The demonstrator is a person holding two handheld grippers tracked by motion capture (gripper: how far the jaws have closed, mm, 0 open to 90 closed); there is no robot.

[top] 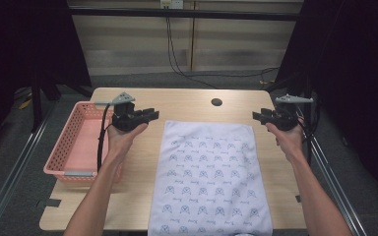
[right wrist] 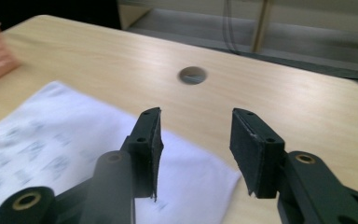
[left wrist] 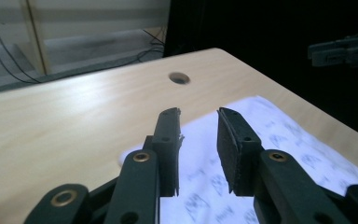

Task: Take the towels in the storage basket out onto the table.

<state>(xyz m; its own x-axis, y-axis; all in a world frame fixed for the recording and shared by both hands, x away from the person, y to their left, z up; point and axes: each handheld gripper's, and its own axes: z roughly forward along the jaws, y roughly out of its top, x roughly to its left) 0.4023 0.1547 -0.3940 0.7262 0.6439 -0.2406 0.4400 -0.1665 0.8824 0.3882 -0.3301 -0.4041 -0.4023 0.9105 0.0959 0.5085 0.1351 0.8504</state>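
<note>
A printed cloth [top: 210, 177] lay flat at the centre of the table [top: 187, 101], its far corners level with the left gripper [top: 150, 115] and right gripper [top: 257, 116] (fingers of both parted, holding nothing), seemingly poised for folding; a pink basket [top: 66, 142] waited at left.
</note>
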